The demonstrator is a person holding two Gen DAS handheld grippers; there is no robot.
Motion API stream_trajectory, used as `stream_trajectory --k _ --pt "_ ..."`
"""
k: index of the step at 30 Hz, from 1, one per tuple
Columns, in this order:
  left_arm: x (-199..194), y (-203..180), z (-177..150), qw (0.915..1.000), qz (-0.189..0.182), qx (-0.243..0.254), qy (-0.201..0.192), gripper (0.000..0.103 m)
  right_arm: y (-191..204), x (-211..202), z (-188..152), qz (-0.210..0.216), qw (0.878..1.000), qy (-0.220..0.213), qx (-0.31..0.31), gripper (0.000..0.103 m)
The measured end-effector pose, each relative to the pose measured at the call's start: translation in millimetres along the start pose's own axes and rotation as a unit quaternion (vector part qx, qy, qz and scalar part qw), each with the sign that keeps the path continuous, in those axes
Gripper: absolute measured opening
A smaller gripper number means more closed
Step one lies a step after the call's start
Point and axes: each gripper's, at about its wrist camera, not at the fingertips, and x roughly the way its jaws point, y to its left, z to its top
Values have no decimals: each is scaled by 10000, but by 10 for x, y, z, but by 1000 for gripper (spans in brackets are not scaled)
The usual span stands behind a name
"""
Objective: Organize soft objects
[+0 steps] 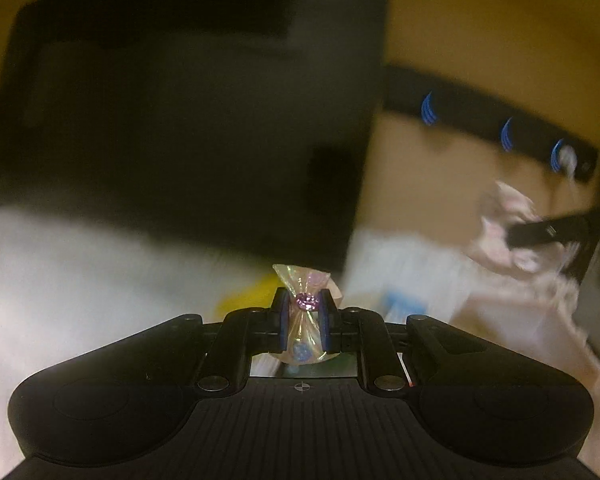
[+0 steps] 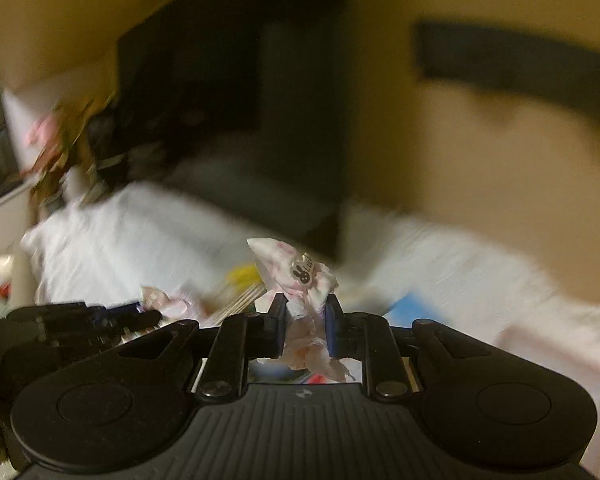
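My left gripper (image 1: 305, 306) is shut on a small iridescent plastic pouch (image 1: 303, 280) cinched by a purple bead; the pouch sticks up between the fingers. My right gripper (image 2: 305, 308) is shut on a crumpled white and pink cloth (image 2: 296, 268) with a small rabbit tag. In the left wrist view the right gripper (image 1: 540, 232) shows blurred at the right edge with the pale pink cloth (image 1: 512, 216) around it. In the right wrist view the left gripper (image 2: 100, 316) shows at the lower left. Both views are blurred.
A white cloth-covered surface (image 2: 120, 232) lies below. A large dark box (image 1: 180, 120) stands behind it, against a yellow wall with a black strip (image 1: 500, 128) bearing blue marks. A yellow object (image 2: 242, 274), thin wooden sticks (image 2: 240, 300) and a blue item (image 1: 404, 306) lie on the surface.
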Motion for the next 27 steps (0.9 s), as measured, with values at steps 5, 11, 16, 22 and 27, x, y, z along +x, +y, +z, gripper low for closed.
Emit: stream_trajectory --k 5,11,16,22,27 --pt "354 -533 416 9939 -1088 46 -187 18 -540 -449 46 -911 9951 -270 271 19" --pt "960 -1422 497 9707 -2373 144 338 19 -1203 -579 -256 -1577 9822 137 1010 21" --pt "1599 -2182 251 9507 -2392 428 1926 21 -1719 -550 -701 -1824 9641 792 1761 39" --pt "1686 -2305 -114 9375 -2450 156 2465 21 -1814 -887 -944 -2037 9559 761 1976 57" --pt "1292 -1952 -6 9642 -2137 -251 1550 21 -1805 -933 -1011 -2138 9573 705 1812 60"
